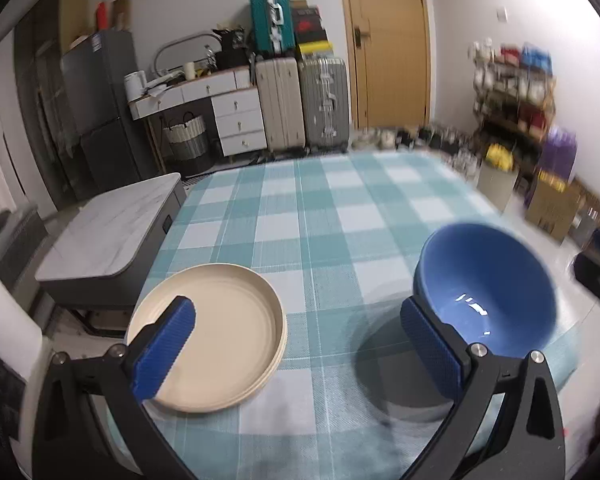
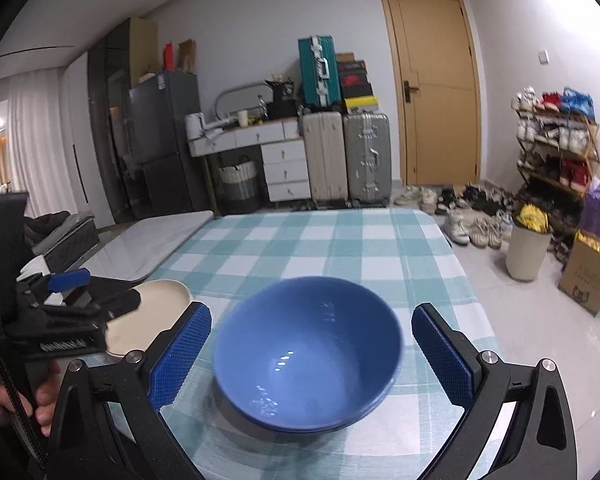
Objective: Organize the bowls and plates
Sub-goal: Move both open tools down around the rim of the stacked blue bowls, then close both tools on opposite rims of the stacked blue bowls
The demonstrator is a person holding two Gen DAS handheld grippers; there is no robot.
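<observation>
left gripper: jaws spread wide, holding nothing; its left blue pad hangs over the near rim of the cream plates, its right pad sits just beside the blue bowls.
right gripper: jaws spread wide on either side of the blue bowls, both pads apart from the rim, gripping nothing.
blue bowls: 2 nested, upright, on the near right part of the table; the edges look blurred in both views.
cream plates: a low stack, count hard to tell, flat on the near left part of the table, apart from the bowls.
table: covered in a teal and white checked cloth.
side table: grey marble top, just beside the table's left edge.
suitcases: 2 upright by the far wall, next to a wooden door.
</observation>
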